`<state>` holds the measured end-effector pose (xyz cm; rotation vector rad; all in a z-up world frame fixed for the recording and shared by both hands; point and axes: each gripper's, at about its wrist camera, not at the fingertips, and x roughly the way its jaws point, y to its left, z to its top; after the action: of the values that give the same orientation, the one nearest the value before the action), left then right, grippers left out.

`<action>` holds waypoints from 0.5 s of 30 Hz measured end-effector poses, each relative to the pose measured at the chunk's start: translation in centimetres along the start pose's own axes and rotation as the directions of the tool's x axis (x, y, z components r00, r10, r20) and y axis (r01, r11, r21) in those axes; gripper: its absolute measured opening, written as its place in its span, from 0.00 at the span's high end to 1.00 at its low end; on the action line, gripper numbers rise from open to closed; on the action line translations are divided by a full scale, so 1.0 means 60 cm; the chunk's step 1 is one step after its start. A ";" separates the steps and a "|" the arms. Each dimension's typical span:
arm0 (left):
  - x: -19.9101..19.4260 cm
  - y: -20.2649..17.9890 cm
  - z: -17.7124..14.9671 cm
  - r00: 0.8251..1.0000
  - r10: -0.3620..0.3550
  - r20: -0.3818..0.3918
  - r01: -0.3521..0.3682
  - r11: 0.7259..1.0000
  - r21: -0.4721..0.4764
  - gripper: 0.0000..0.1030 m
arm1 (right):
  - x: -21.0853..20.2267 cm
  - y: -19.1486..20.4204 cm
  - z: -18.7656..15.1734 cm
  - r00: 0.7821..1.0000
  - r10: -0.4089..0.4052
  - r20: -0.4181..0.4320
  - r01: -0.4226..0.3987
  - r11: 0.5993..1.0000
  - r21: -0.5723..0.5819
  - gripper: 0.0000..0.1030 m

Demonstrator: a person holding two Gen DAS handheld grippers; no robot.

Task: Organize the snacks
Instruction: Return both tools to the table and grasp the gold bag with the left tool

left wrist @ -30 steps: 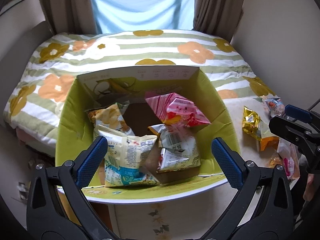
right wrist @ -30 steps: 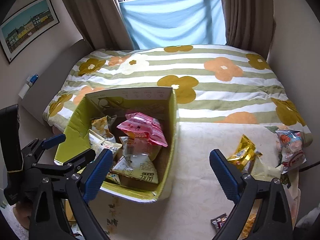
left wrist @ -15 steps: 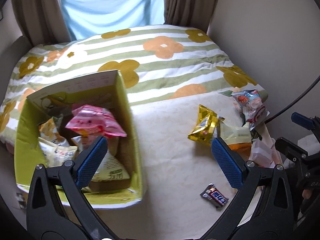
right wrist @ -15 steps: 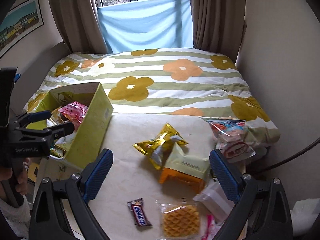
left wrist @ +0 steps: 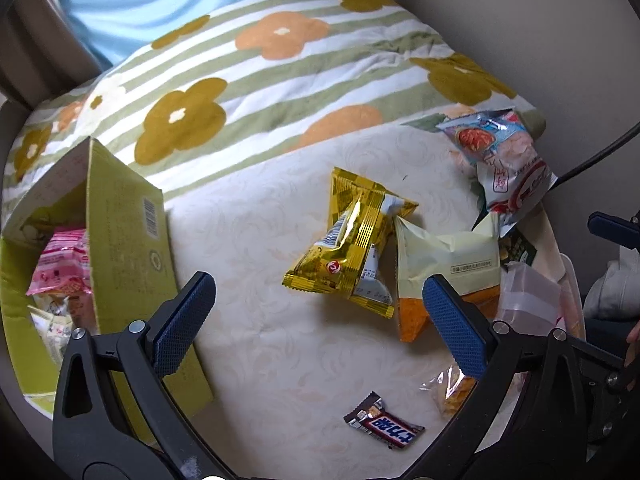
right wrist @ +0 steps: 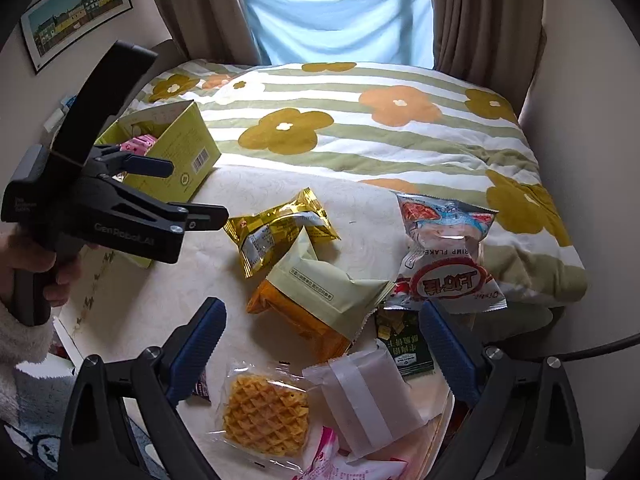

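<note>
hanging over the near end of a cream table (right wrist: 132, 308), right gripper (right wrist: 320, 352): jaws spread wide, blue pads clear of everything, nothing held. directly beneath it, nearest the camera: waffle (right wrist: 266, 416) in a clear wrapper; frosted white packet (right wrist: 364, 392) just right of the waffle, touching it; pink-and-white wrapper (right wrist: 332, 460) at the bottom edge, partly hidden; dark green packet (right wrist: 404, 348) tucked under its neighbours. chocolate bar (left wrist: 382, 426) in a dark wrapper, lying alone on bare table near the front edge, mostly hidden behind the left pad in the right wrist view. left gripper (left wrist: 318, 326): jaws also wide apart, empty, raised above the table between the box and the loose snacks; held by a hand (right wrist: 30, 264) in a fluffy white sleeve (right wrist: 20, 356). middle of the table: pale green and orange bag (right wrist: 320, 292), lying flat; gold bag (right wrist: 276, 228) just beyond it, overlapping its far corner. right of these: shrimp flakes bag (right wrist: 448, 252), red, white and blue, resting at the table's far right edge against the bedding. left side of the table: yellow-green cardboard box (left wrist: 132, 240), open at the top, barcode on its outer wall; inside it a pink packet (left wrist: 60, 268) and other packets only partly visible. beyond the table: bed with a striped cover (right wrist: 360, 128) in green and white, printed with orange and mustard flowers. farthest: window with a light blue cloth (right wrist: 340, 12) between brown curtains (right wrist: 484, 20); framed picture (right wrist: 76, 12) on the left wall.
</note>
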<state>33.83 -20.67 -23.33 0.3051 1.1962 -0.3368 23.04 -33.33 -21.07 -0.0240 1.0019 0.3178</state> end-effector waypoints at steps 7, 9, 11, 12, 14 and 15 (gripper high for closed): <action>0.070 -0.015 0.026 0.997 0.016 -0.075 -0.010 0.997 0.082 0.00 | 0.039 -0.007 -0.005 0.999 -0.017 -0.030 0.016 0.999 -0.049 0.06; 0.088 -0.018 0.032 0.996 0.018 -0.092 -0.009 0.995 0.103 0.00 | 0.050 -0.005 -0.001 0.999 -0.011 -0.038 0.008 0.998 -0.068 0.06; 0.104 -0.019 0.036 0.994 0.013 -0.106 -0.001 0.993 0.114 0.00 | 0.063 -0.001 0.003 0.999 -0.001 -0.054 -0.004 0.995 -0.097 0.06; 0.111 -0.019 0.038 0.994 0.008 -0.112 0.005 0.993 0.118 0.01 | 0.072 0.002 0.005 0.998 0.000 -0.068 -0.009 0.992 -0.122 0.06; 0.125 -0.019 0.041 0.992 0.006 -0.126 0.010 0.992 0.126 0.02 | 0.087 0.009 0.006 0.996 -0.007 -0.091 -0.009 0.985 -0.174 0.06; 0.132 -0.018 0.042 0.991 0.002 -0.134 0.016 0.991 0.130 0.03 | 0.095 0.014 0.006 0.995 -0.012 -0.102 -0.009 0.978 -0.208 0.06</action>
<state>38.16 -23.40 -30.00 0.4431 1.3103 -0.4063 25.95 -31.04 -25.51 -0.2335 1.0672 0.4226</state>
